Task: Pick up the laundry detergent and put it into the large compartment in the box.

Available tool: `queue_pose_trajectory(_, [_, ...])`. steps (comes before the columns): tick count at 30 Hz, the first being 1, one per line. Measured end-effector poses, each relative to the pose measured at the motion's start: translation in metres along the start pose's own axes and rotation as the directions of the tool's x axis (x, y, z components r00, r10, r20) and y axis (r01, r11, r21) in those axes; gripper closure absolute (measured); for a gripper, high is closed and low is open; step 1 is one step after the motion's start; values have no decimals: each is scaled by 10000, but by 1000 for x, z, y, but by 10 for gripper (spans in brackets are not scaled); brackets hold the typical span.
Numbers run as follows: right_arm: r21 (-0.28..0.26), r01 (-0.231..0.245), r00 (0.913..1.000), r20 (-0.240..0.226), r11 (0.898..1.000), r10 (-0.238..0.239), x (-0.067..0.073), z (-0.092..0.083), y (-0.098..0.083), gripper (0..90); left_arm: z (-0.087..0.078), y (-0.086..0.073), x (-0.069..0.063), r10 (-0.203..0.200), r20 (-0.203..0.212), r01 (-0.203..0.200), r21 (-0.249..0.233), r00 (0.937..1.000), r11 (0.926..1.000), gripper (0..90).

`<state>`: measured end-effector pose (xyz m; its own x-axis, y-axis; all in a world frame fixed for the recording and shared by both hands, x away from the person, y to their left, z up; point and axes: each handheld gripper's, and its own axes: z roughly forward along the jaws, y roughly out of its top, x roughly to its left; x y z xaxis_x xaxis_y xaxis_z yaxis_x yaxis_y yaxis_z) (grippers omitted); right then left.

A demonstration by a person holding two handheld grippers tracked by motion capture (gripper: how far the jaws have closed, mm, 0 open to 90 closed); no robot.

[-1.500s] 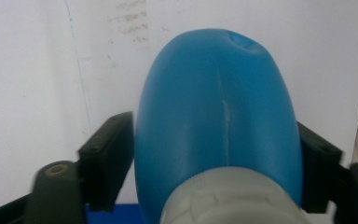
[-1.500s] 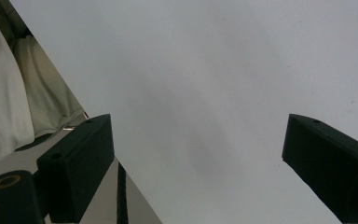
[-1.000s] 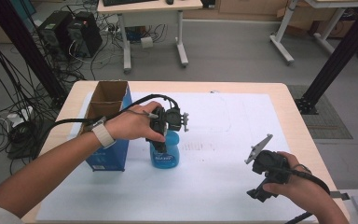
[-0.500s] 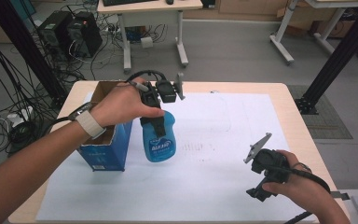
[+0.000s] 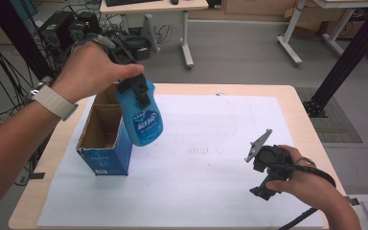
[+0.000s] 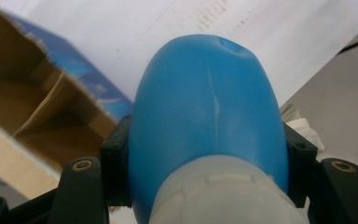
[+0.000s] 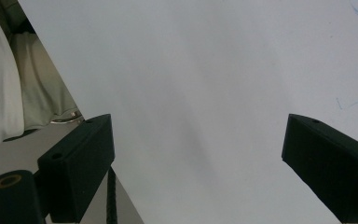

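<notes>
Now hoisted clear of the table by the left gripper [image 5: 135,84], jaws pinching the neck of a glossy blue plastic bottle [image 5: 143,119] swinging at three o'clock off the open blue cardboard box [image 5: 104,152], liable to clip that rim or slip loose, right gripper [image 5: 264,184] idle at five o'clock, jaws spread.

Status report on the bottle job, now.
Left gripper jaws shut on blue bottle, held above the table beside the open box. Right gripper jaws open, nothing between them. Nothing in the way.

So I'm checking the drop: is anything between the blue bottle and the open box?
Nothing visible. The left tongs hold the blue bottle in the air beside the open box; what shows of its inside looks empty.
</notes>
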<state>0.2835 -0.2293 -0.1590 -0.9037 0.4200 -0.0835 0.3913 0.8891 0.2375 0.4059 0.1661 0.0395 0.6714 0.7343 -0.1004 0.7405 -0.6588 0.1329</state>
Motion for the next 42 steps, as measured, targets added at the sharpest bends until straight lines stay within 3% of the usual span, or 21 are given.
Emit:
queue_pose_trajectory(2, [-27,43,10000,23,10000,-43,1,-1,1,90,-13,-13,6,-834,-122,831,-229,9964,9963,378])
queue_pose_trajectory(5, [-86,246,9997,37,9997,-245,1,-2,4,90,-28,-27,14,-1505,-300,1493,-389,9882,9880,379])
queue_pose_trajectory(8, [-123,428,9991,30,9990,-428,2,-2,8,90,-37,-39,22,-1931,-407,1911,-479,9803,9804,379])
queue_pose_trajectory(9, [-120,489,9988,30,9987,-488,2,-2,9,90,-39,-46,26,-2289,-415,2262,-608,9726,9722,379])
queue_pose_trajectory(10, [-132,535,9986,25,9985,-534,1,-2,11,90,-40,-49,29,-2422,-440,2394,-598,9692,9691,379])
queue_pose_trajectory(14, [-212,735,9973,19,9971,-734,2,-2,15,90,-40,-59,41,-3259,-520,3233,-519,9440,9449,379])
queue_pose_trajectory(15, [-216,781,9969,8,9967,-781,2,-2,16,90,-37,-60,47,-3540,-517,3519,-456,9338,9349,379])
queue_pose_trajectory(18, [-263,906,9959,-26,9955,-907,2,-1,20,90,-31,-63,55,-3868,-558,3849,-417,9205,9220,379])
queue_pose_trajectory(22, [-245,963,9953,-55,9951,-965,2,0,22,90,-20,-67,63,-4379,-729,4354,-478,8960,8989,379])
queue_pose_trajectory(24, [-267,992,9950,-44,9947,-993,2,1,22,90,-15,-69,65,-4483,-813,4447,-593,8902,8937,379])
queue_pose_trajectory(28, [-279,999,9949,-91,9946,-1002,1,2,24,90,1,-74,73,-4796,-813,4727,-911,8737,8765,379])
queue_pose_trajectory(31, [-247,1018,9947,-114,9945,-1022,1,3,26,90,14,-72,75,-4883,-869,4817,-865,8684,8721,379])
queue_pose_trajectory(39, [-305,1003,9947,-178,9945,-1008,-1,7,26,90,50,-69,78,-4911,-1054,4845,-831,8647,8709,379])
queue_pose_trajectory(42, [-259,946,9953,-190,9952,-951,-2,9,27,89,63,-69,78,-4866,-1128,4803,-794,8663,8735,379])
